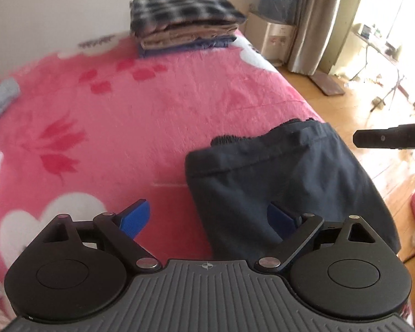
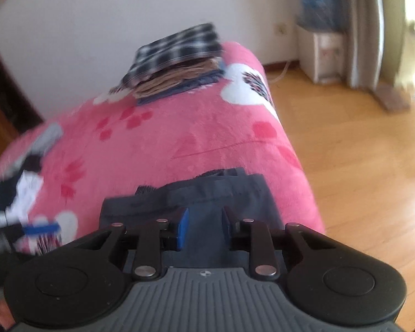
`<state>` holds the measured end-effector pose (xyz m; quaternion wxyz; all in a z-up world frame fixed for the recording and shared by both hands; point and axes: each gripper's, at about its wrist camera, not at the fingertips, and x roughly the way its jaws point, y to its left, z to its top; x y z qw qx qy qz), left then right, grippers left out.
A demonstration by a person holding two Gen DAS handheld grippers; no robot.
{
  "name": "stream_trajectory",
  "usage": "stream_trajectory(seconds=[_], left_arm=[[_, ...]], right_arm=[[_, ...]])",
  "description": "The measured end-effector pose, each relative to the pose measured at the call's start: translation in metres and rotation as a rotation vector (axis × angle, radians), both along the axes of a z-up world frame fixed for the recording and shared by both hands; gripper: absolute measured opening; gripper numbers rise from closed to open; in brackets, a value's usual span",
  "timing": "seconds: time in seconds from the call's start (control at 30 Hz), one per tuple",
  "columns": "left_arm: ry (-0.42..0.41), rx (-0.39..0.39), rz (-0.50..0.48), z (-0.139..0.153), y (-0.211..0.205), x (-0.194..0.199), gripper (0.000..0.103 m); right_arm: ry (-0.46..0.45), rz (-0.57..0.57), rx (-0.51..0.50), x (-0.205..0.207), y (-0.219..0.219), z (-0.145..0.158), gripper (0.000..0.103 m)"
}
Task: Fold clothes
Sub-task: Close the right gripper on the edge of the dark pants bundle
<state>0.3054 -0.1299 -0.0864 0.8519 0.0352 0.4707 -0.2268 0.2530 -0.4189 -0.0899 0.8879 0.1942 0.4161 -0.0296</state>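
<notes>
A dark navy garment [image 1: 285, 179] with an elastic waistband lies folded on the pink blanket [image 1: 152, 116], near the bed's right edge. My left gripper [image 1: 207, 218] is open wide just above it; its right blue pad [image 1: 279, 218] is over the cloth and its left one over the blanket. Nothing is between them. In the right wrist view my right gripper [image 2: 204, 228] hovers over the same garment [image 2: 207, 193] with its blue pads a narrow gap apart; no cloth is pinched. At the far end of the bed sits a stack of folded clothes [image 1: 185, 25], plaid on top.
Loose grey, white and black clothes [image 2: 27, 177] lie at the bed's left side. The bed drops off on the right to a wooden floor [image 2: 359, 152]. A water dispenser [image 1: 276, 38] and a curtain [image 1: 318, 22] stand beyond it.
</notes>
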Motion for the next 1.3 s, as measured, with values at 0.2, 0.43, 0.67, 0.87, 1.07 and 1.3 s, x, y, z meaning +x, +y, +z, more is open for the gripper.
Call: stream_trajectory(seconds=[0.2, 0.43, 0.67, 0.87, 1.07, 1.3], left_arm=[[0.077, -0.097, 0.05, -0.016, 0.017, 0.016, 0.076], [0.144, -0.139, -0.001, -0.034, 0.014, 0.043, 0.063], [0.157, -0.196, 0.039, -0.042, 0.012, 0.047, 0.036], [0.096, -0.189, 0.007, -0.036, 0.006, 0.048, 0.009], [0.041, -0.192, -0.008, -0.025, 0.002, 0.054, 0.007], [0.073, -0.151, 0.017, -0.048, -0.004, 0.072, 0.029]], right_arm=[[-0.02, -0.022, 0.127, 0.014, -0.059, -0.019, 0.053], [0.071, 0.086, 0.363, 0.062, -0.107, -0.068, 0.06], [0.12, 0.101, 0.552, 0.071, -0.113, -0.1, 0.054], [0.046, 0.074, 0.56, 0.055, -0.112, -0.097, 0.01], [-0.027, 0.04, 0.555, 0.047, -0.117, -0.085, 0.008], [0.018, -0.002, 0.519, 0.064, -0.115, -0.105, 0.009]])
